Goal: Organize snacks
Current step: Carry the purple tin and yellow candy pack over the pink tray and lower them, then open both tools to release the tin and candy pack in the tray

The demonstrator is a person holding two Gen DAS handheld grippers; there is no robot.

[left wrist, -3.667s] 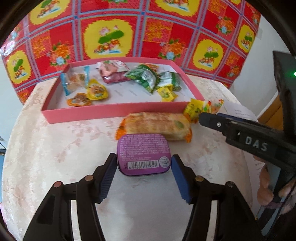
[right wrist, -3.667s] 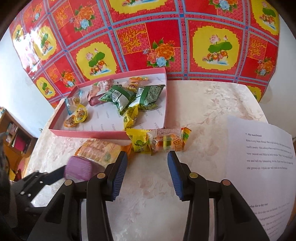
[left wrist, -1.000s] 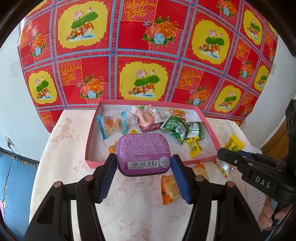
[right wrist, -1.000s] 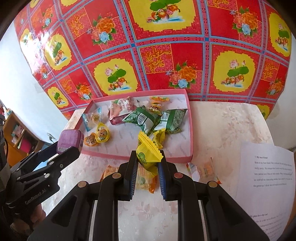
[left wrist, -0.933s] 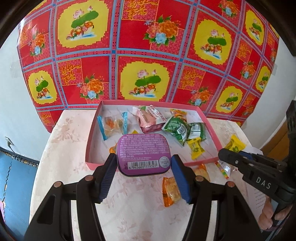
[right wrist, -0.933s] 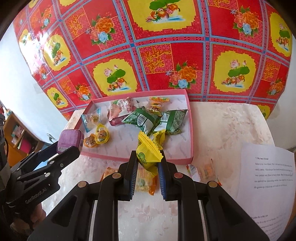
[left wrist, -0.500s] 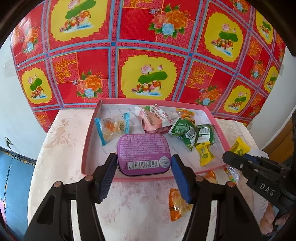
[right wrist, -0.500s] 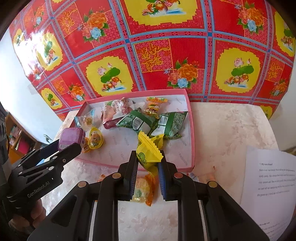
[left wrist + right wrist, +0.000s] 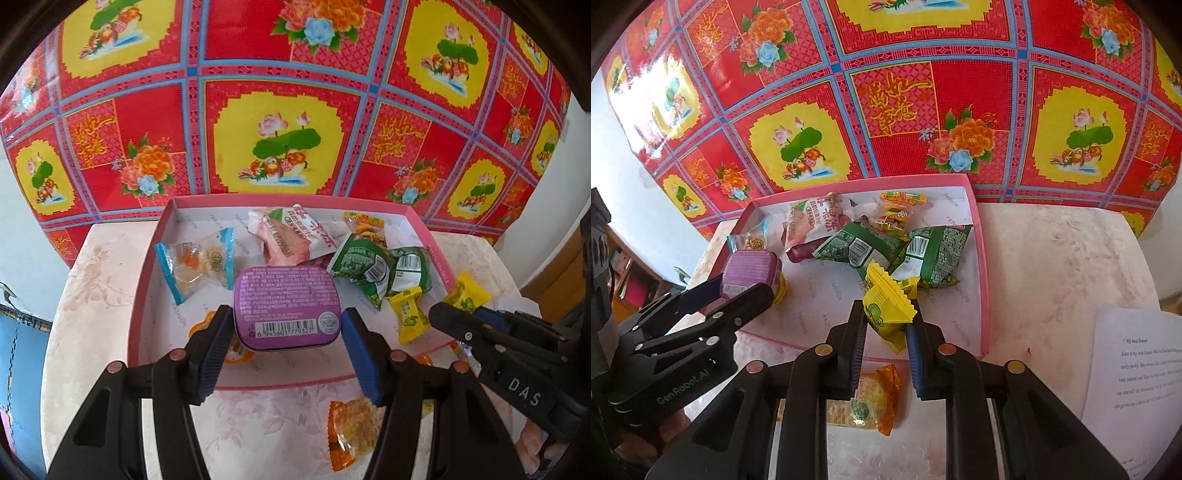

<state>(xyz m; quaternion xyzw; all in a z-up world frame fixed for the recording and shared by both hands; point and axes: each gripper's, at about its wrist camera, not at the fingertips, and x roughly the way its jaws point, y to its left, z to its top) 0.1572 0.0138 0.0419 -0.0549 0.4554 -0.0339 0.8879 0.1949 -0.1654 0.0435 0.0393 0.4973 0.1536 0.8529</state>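
Holding a flat purple metal tin (image 9: 286,306) over the shallow pink cardboard box (image 9: 147,273), left gripper (image 9: 286,345) jaws half open, squeezing it | right gripper (image 9: 886,339) jaws pinched tight on a small yellow wrapped candy (image 9: 886,306) over the box's near edge | orange wrapped cake (image 9: 866,400) on the pale flowery surface (image 9: 1052,266)

A: What does the rounded purple metal tin (image 9: 286,304) cover in the shallow pink cardboard tray (image 9: 146,277)?

B: Most of an orange-rimmed jelly cup (image 9: 207,320) just beneath it; only slivers show at the left wrist view's blue pads.

A: And near the tray's front wall?

B: The orange-ended clear plastic biscuit pack (image 9: 866,400) lies partly behind the right gripper's fingers (image 9: 855,350). The white printed paper sheet (image 9: 1137,373), right of the tray, runs off the edge; its text is too small to read.
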